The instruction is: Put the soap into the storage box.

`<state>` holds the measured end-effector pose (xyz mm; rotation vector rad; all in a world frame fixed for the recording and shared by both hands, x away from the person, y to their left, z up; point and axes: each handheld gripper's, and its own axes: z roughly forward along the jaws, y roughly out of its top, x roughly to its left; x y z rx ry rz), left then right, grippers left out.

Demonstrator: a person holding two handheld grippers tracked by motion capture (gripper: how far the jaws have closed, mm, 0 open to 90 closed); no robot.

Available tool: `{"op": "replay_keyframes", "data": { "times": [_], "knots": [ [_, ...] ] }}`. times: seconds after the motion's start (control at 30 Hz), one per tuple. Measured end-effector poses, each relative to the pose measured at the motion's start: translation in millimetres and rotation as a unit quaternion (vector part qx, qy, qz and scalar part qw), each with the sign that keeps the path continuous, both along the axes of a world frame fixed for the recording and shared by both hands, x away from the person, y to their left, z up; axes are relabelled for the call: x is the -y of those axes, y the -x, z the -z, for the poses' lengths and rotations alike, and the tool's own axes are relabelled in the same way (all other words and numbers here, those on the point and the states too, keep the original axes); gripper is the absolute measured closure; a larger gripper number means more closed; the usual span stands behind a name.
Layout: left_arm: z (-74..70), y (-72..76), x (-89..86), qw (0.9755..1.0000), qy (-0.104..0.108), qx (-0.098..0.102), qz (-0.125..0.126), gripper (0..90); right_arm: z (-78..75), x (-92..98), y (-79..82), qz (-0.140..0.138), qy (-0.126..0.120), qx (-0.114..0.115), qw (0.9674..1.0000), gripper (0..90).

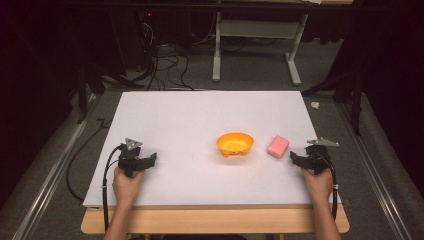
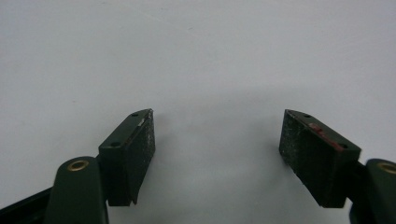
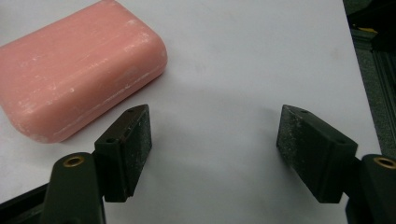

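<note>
A pink bar of soap (image 1: pixel 278 146) lies flat on the white board (image 1: pixel 200 112), to the right of an orange bowl (image 1: pixel 235 143). My right gripper (image 1: pixel 296 158) rests low on the board just right of the soap. In the right gripper view its jaws (image 3: pixel 215 119) stand wide apart over bare board, and the soap (image 3: pixel 79 70) lies beyond and beside the left jaw, apart from it. My left gripper (image 1: pixel 150 159) sits at the board's near left. Its jaws (image 2: pixel 217 123) are open, with only white surface between them.
The white board lies on a wooden table (image 1: pixel 215 220) whose front edge shows below it. Grey floor, cables (image 1: pixel 165 65) and a metal stand (image 1: pixel 255 45) are beyond the far edge. A metal rail (image 1: pixel 380 170) runs along the right side.
</note>
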<state>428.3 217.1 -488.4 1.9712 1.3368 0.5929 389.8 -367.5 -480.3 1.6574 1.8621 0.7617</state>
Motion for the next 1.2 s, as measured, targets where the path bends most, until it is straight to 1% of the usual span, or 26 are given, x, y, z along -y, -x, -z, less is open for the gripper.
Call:
{"op": "replay_keyframes", "data": {
  "times": [0.87,0.93,1.0,1.03,1.07,1.13,1.2],
  "knots": [
    [0.1,-0.1,0.0,1.0,0.001,0.001,-0.001,27.2,-1.1,0.4,-1.1,0.0,-0.002,-0.005,1.0,27.0],
    [0.1,-0.1,0.0,1.0,0.001,0.001,-0.001,27.2,-1.1,0.6,-1.2,-0.002,-0.002,-0.005,1.0,25.7],
    [0.1,-0.1,0.0,1.0,0.001,0.0,-0.001,27.2,-1.4,0.8,-1.0,-0.003,-0.003,-0.006,1.0,22.2],
    [0.1,-0.1,0.0,1.0,0.001,0.0,-0.001,27.2,-1.4,0.8,-1.0,-0.003,-0.003,-0.006,1.0,22.2],
    [0.1,-0.1,0.0,1.0,0.001,0.001,-0.001,27.1,-2.2,1.3,0.0,-0.004,-0.01,-0.003,0.9999,21.2],
    [0.1,-0.1,0.0,1.0,0.001,0.001,-0.001,27.2,-4.3,0.8,1.8,-0.007,-0.012,-0.003,0.9999,20.5],
    [0.1,-0.2,0.0,1.0,0.001,0.0,-0.001,27.1,-7.1,0.4,4.4,-0.012,-0.017,0.003,0.9998,19.0]
  ]
}}
